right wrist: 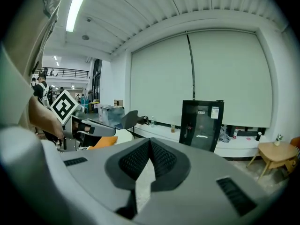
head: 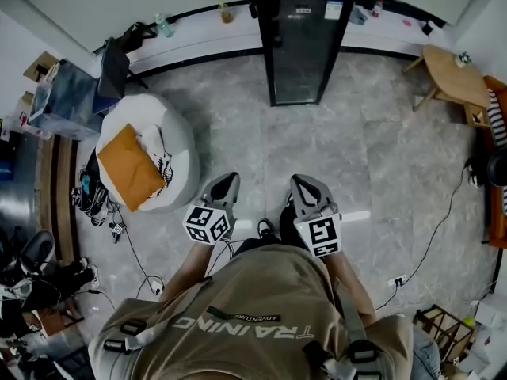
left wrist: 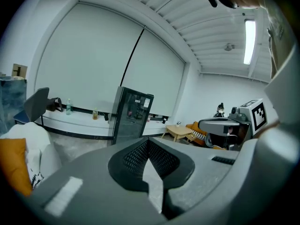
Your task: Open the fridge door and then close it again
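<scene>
Head view: fridge (head: 305, 50) beyond left tongs (head: 229, 178), right tongs (head: 300, 180).

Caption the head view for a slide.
Left gripper and right gripper, both shut, held far from the closed fridge.

Fridge (head: 299, 54) label print illegibly small; orange sofa (head: 497, 220) partly beyond right edge.

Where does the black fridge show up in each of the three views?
Head view: the fridge stands at top centre, against the far wall.
Left gripper view: the fridge is just left of centre, at mid-height.
Right gripper view: the fridge is right of centre, at mid-height.
Shared landmark: the small wooden table, to the fridge's right in all three.
</scene>
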`<state>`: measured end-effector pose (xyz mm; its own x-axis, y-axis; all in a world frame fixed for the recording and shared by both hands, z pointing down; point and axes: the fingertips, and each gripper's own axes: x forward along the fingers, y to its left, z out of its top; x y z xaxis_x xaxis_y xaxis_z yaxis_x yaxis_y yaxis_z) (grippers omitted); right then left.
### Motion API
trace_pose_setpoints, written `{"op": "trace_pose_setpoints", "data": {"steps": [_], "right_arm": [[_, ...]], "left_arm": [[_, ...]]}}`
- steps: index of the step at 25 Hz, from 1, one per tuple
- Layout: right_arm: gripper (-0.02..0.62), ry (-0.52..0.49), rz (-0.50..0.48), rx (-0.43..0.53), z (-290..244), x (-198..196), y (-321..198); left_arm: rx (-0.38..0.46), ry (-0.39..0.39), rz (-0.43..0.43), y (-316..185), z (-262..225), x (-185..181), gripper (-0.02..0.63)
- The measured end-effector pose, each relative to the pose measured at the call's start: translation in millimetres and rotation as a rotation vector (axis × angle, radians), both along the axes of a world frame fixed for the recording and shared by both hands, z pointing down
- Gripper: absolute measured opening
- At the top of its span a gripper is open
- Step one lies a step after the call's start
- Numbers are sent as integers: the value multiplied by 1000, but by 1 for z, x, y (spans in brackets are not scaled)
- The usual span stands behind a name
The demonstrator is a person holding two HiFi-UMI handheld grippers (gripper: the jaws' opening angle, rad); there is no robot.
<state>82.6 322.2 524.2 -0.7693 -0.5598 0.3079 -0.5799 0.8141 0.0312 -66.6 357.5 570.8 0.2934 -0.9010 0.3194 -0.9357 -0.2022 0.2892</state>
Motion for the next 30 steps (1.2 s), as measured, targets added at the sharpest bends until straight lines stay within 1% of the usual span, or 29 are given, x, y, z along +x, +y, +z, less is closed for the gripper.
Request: {"op": "trace_pose_setpoints", "data": {"steps": [5, 8, 11, 14, 16, 18, 21, 23, 27, 30], "right_arm": [[-3, -52, 11, -4, -1, 5, -48], [-4, -75, 21, -17, 0, 12, -83], [-3, -97, 18, -21, -4, 20, -119], [-3, -98, -19, -9, -7, 25, -147], [-3, -92, -47, -11, -2, 25, -162], [-3, -99, -63, -31, 5, 25, -175], [-3, -109, -72, -54, 10, 20, -187], [-4, -102, -81, -60, 14, 16, -193], [-3, -87, -106, -72, 22, -2, -207], [-4, -56, -127, -57, 22, -18, -215]], "left_arm": [[14, -67, 24, -52, -17, 1, 0], [31, -92, 25, -90, -29, 4, 0], [47, -86, 5, -125, -37, 15, 0], [48, -55, -25, -152, -41, 27, 0], [42, -44, -49, -164, -40, 30, 0], [36, -51, -69, -171, -38, 28, 0], [22, -70, -92, -175, -36, 18, 0], [14, -67, -113, -177, -33, 9, 0], [5, -54, -133, -188, -25, -3, 0], [3, -34, -131, -199, -21, -12, 0]]}}
